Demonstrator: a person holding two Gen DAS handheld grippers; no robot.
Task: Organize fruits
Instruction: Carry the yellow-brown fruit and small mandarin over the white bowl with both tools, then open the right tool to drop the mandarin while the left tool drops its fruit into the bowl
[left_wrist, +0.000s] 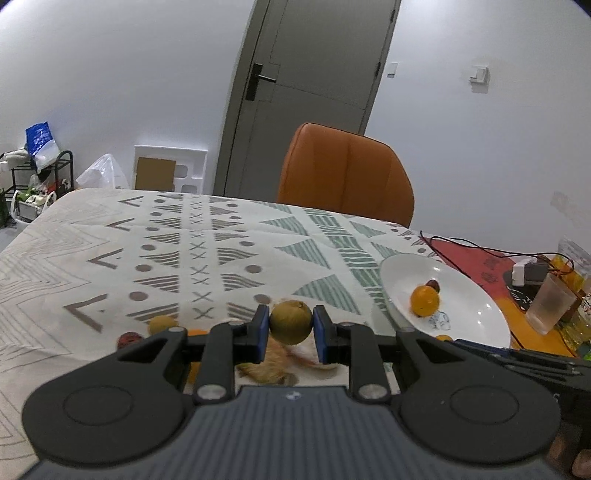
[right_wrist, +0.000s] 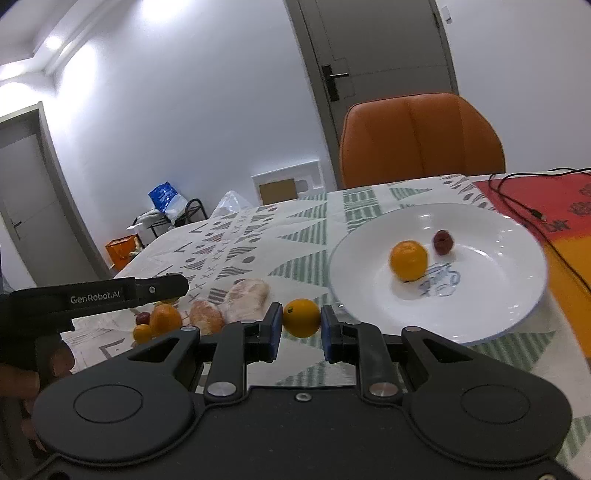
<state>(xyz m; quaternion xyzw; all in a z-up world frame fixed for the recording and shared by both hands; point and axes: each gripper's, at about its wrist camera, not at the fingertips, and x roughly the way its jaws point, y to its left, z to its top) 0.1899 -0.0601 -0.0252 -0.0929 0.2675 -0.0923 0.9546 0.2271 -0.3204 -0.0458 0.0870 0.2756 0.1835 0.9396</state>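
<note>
Left gripper (left_wrist: 290, 326): its 2 blue pads pinch a brown-green round fruit (left_wrist: 290, 322), held above the patterned tablecloth (left_wrist: 122, 258) to the left of the white plate (left_wrist: 476, 314).
Right gripper (right_wrist: 301, 326): a small orange (right_wrist: 301, 317) sits between its 2 blue pads just short of the plate's near rim; the left pad touches it, but a thin gap shows at the right pad, so I cannot tell whether it is gripped.
Loose fruit: to the left of the plate (right_wrist: 517, 295), on the cloth, lie 2 more oranges (right_wrist: 165, 318), a dark red fruit (right_wrist: 143, 317) and 2 pale, wrapped-looking lumps (right_wrist: 246, 297), bunched close together.
Other tool in view: the left gripper's black body (right_wrist: 99, 291), marked GenRobot.AI, hangs over that bunch, well left of the plate.
Plate contents: 1 orange (right_wrist: 408, 259) and 1 dark red fruit (right_wrist: 442, 242), near each other by the centre print.
Right of the plate: a frosted glass (left_wrist: 550, 304) and black cables (left_wrist: 480, 251) on a red and orange mat (left_wrist: 476, 262).
Beyond the plate: an orange chair (left_wrist: 345, 173) at the table's far edge, then a grey door (left_wrist: 306, 85).
</note>
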